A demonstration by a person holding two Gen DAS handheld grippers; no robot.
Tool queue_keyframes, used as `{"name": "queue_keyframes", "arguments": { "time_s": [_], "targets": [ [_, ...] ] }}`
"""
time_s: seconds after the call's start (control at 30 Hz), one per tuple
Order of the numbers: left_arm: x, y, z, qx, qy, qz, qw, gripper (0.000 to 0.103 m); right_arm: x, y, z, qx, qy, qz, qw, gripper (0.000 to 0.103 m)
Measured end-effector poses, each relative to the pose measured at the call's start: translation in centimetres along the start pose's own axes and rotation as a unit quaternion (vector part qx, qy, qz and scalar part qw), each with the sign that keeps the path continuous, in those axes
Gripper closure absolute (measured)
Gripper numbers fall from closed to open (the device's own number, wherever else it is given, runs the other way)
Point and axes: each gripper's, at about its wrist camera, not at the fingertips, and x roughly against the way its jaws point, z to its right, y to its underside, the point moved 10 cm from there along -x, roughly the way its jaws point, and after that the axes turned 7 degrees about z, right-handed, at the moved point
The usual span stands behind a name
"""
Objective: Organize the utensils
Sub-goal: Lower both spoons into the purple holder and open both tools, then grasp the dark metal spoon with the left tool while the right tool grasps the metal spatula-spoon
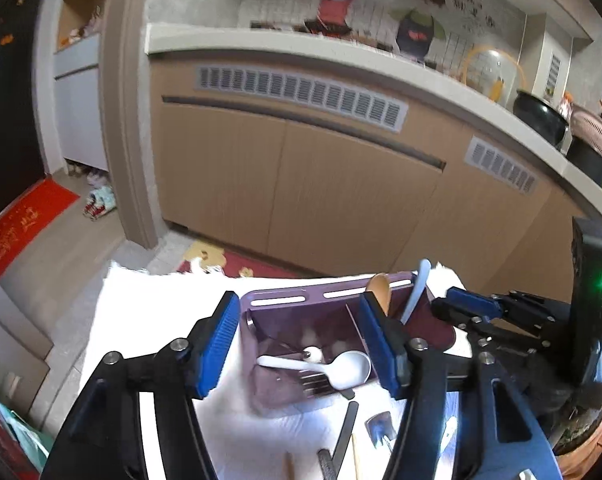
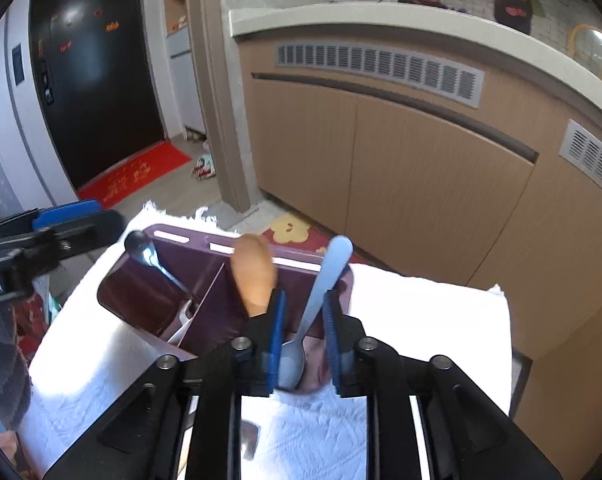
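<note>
The left tongs (image 1: 301,344) stand spread wide with nothing between the blue pads (image 1: 217,344); they hover just above the near end of a purple utensil caddy (image 1: 277,294), so its left compartment shows in the gap. In that compartment, right under the tongs, lie a white plastic spoon (image 1: 333,366), bowl to the right, and a metal fork (image 1: 313,384) just below it (a small white round thing beside them is too blurred to name).

The right tongs (image 2: 303,344) are parted a little around a metal spoon (image 2: 321,292) that stands bowl-down in the caddy's right compartment, handle leaning up and away past the tips. The spoon sits between the pads; whether they press on it I cannot tell, though a sliver of gap seems to show on each side. Just left of these tongs a wooden spoon (image 2: 255,272) stands upright in the same compartment. Further left, beyond the divider, a second metal spoon (image 2: 141,250) leans in the far-left corner, bowl up.

Nearer the camera than the left tongs, loose pieces lie on the white cloth (image 1: 237,432) covering the surface: a dark flat handle (image 1: 347,428), a small metal scoop (image 1: 381,428) and chopstick ends (image 1: 355,456).

Beyond the caddy run tan cabinets (image 2: 421,168) with a vent grille (image 2: 377,64), a floral floor mat (image 2: 289,228) at their foot.
</note>
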Motion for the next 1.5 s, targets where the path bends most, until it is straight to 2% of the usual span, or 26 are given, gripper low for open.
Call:
{"name": "queue_keyframes", "arguments": {
  "time_s": [0.1, 0.23, 0.27, 0.4, 0.57, 0.73, 0.87, 0.93, 1.03, 1.1, 1.2, 1.23, 1.33, 1.5],
  "targets": [
    [1.9, 0.9, -0.4, -0.008, -0.004, 0.001, 1.0, 0.036, 2.2, 0.2, 0.3, -0.006, 0.007, 0.018, 1.0, 0.074],
    [3.5, 4.6, -0.2, -0.031, 0.002, -0.032, 0.999, 0.034, 4.9, 1.9, -0.2, -0.008, 0.008, 0.02, 1.0, 0.065],
    [3.9, 6.1, 0.0, -0.038, 0.005, -0.046, 0.9982, 0.034, 5.4, 2.7, -0.4, -0.009, 0.008, 0.016, 1.0, 0.061],
    [4.6, 11.6, 0.4, -0.043, 0.018, -0.101, 0.9938, 0.033, 6.2, 6.6, -1.8, 0.002, 0.01, -0.008, 1.0, 0.059],
    [5.8, 18.1, 1.8, -0.049, 0.04, -0.167, 0.9838, 0.033, 6.3, 12.2, -3.9, -0.005, -0.018, -0.062, 0.998, 0.058],
    [8.3, 21.9, 4.6, -0.061, 0.078, -0.196, 0.9757, 0.033, 7.0, 16.4, -4.0, -0.007, -0.005, -0.086, 0.996, 0.058],
    [9.2, 23.0, 6.5, -0.052, 0.094, -0.198, 0.9742, 0.036, 8.2, 18.2, -3.1, -0.016, 0.014, -0.088, 0.996, 0.056],
    [8.9, 23.0, 6.9, -0.043, 0.091, -0.199, 0.9747, 0.046, 8.8, 18.7, -2.6, -0.022, 0.019, -0.087, 0.996, 0.053],
    [7.5, 23.0, 6.3, -0.02, 0.058, -0.204, 0.977, 0.055, 9.6, 19.3, -2.4, -0.023, 0.023, -0.084, 0.996, 0.052],
    [6.5, 23.0, 5.6, 0.001, 0.041, -0.213, 0.9762, 0.061, 10.2, 19.4, -2.2, -0.023, 0.026, -0.079, 0.996, 0.052],
    [5.2, 23.4, 4.9, 0.022, 0.022, -0.228, 0.9731, 0.078, 11.0, 19.5, -2.0, -0.023, 0.03, -0.068, 0.997, 0.051],
    [4.9, 23.5, 4.8, 0.025, 0.02, -0.233, 0.9719, 0.08, 11.2, 19.6, -1.9, -0.023, 0.031, -0.064, 0.997, 0.05],
    [3.9, 23.1, 4.7, 0.025, 0.007, -0.236, 0.9715, 0.08, 11.8, 19.9, -1.4, -0.023, 0.034, -0.058, 0.997, 0.047],
    [1.6, 21.6, 4.8, 0.008, -0.007, -0.239, 0.9711, 0.08, 11.9, 20.4, -0.7, -0.034, 0.034, -0.058, 0.997, 0.046]
  ]
}}
